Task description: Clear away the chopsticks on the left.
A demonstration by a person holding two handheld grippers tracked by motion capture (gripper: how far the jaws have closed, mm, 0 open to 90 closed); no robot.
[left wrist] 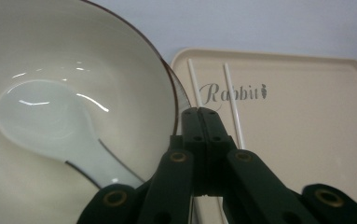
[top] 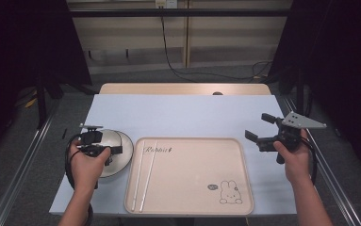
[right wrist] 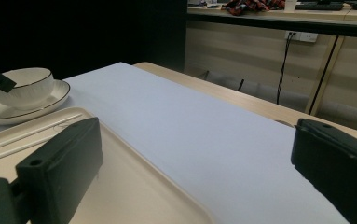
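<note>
White porcelain fills the left of the high view: a bowl (top: 114, 141) on a plate (top: 126, 148), left gripper (top: 114, 150) over it, beside the beige tray (top: 192, 188) with chopsticks (top: 145, 174). Left gripper view: jaws pressed together, empty, at the bowl's rim; a spoon (left wrist: 50, 126) lies inside. Right gripper view: the right gripper (right wrist: 190, 172) gapes wide over the table (right wrist: 190, 126).

Both forearms are bare, with no sleeves. Each hand carries a black gripper: the left gripper (top: 94, 143) has brass-ringed pivot holes along its jaws and a looping black cable; the right gripper (top: 262, 130) bears a grey three-cornered plate.
</note>
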